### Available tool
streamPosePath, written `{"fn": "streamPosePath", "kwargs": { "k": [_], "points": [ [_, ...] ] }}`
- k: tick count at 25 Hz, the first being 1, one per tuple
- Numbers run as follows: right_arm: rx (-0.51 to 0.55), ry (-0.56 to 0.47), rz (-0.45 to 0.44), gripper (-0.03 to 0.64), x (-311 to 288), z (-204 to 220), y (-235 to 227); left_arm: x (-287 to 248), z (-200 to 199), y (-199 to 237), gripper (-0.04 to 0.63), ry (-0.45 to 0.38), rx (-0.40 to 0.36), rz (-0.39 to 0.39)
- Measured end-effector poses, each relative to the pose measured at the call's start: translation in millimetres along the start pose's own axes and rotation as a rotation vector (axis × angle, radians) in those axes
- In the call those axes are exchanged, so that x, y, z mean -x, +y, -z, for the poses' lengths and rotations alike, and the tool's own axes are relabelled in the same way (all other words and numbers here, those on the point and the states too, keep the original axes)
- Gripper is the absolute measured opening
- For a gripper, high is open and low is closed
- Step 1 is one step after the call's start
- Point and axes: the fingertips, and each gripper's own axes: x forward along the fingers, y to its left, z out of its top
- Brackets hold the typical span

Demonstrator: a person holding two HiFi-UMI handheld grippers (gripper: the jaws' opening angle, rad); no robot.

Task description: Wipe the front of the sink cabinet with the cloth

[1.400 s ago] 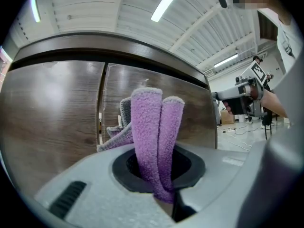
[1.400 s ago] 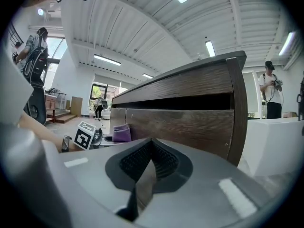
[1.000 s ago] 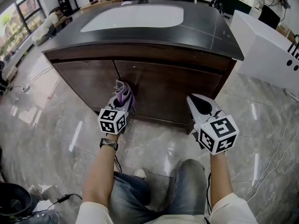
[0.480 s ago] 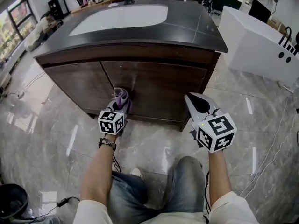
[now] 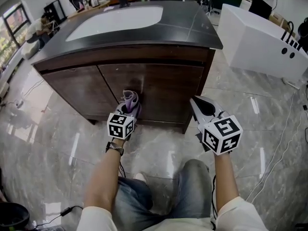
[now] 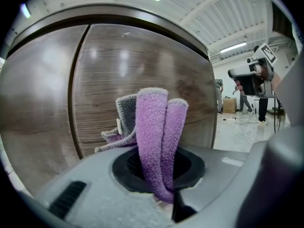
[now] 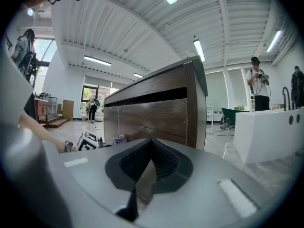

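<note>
Cloth [image 6: 152, 137]: purple, folded, pinched in the left hand-held gripper [image 5: 128, 109], low on the sink cabinet [image 5: 168, 85] front, right of the door seam; contact unclear. Only the left gripper view shows the pinch. Right hand-held gripper [image 7: 142, 172]: clenched, empty, near the cabinet corner.

The left gripper [image 5: 129, 109] is held forward and low, its jaws pressed together on a purple cloth [image 5: 130, 99] that stands up out of them. The left forearm [image 5: 103, 182] is bare, with a watch [image 5: 114, 148] at the wrist. The right gripper [image 5: 197, 105] is level with it and well apart, pointing forward and slightly inward; its jaws meet with nothing between them. The right forearm [image 5: 222, 182] ends in a pale sleeve [image 5: 236, 214]. Both knees [image 5: 195, 177] are bent under the arms, perhaps in a crouch.
</note>
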Motion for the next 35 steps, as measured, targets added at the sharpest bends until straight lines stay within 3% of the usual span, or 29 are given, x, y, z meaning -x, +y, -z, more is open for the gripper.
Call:
{"fn": "streamPosePath", "kwargs": {
  "k": [4,9,15,25,31,35],
  "points": [
    [-0.017,0.010,0.020,0.006,8,8,-8,-8,-7,-25,0.051,-0.035,-0.033,0.074],
    [-0.011,0.017,0.052,0.006,22,10,-21,-27,-37,-98,0.051,-0.108,-0.102,0.235],
    [-0.014,0.031,0.100,0.006,46,20,-39,-48,-52,-174,0.052,-0.131,-0.173,0.381],
    [-0.020,0.055,0.185,0.006,87,33,-66,-78,-51,-239,0.052,-0.103,-0.274,0.508],
    [-0.028,0.068,0.223,0.006,99,42,-75,-97,-5,-274,0.052,0.028,-0.378,0.578],
    [-0.037,0.072,0.223,0.006,96,46,-78,-101,20,-262,0.052,0.039,-0.390,0.548]
  ]
}}
